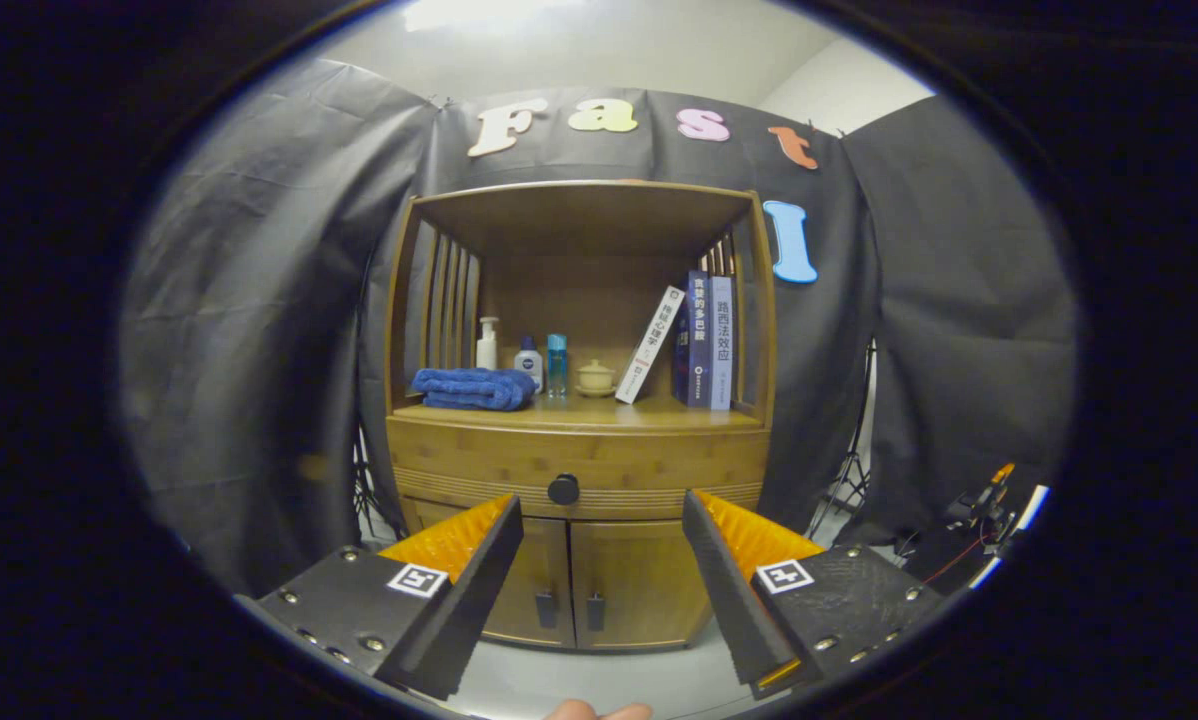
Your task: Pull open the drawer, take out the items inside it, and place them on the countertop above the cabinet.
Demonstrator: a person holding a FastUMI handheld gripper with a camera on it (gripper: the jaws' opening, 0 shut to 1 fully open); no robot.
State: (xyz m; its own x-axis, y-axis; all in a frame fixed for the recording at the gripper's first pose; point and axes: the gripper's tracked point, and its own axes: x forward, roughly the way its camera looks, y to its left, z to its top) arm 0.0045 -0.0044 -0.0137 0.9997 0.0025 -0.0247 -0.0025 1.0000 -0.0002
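A wooden cabinet stands straight ahead of me against the black cloth wall. Its drawer (577,470) is shut, with a round dark knob (563,489) at the middle of its front. The countertop (599,412) above the drawer is a shelf under an open wooden hutch. My gripper (599,510) is open, its fingers spread wide and some way short of the cabinet. The knob shows between the fingertips, a little nearer the left one. The drawer's contents are hidden.
On the countertop lie a folded blue towel (474,388), a white pump bottle (487,344), two small bottles (542,365), a small lidded cup (595,378) and three books (694,340). Two lower doors (574,585) with dark handles sit under the drawer. Gear with cables (979,520) lies on the floor right.
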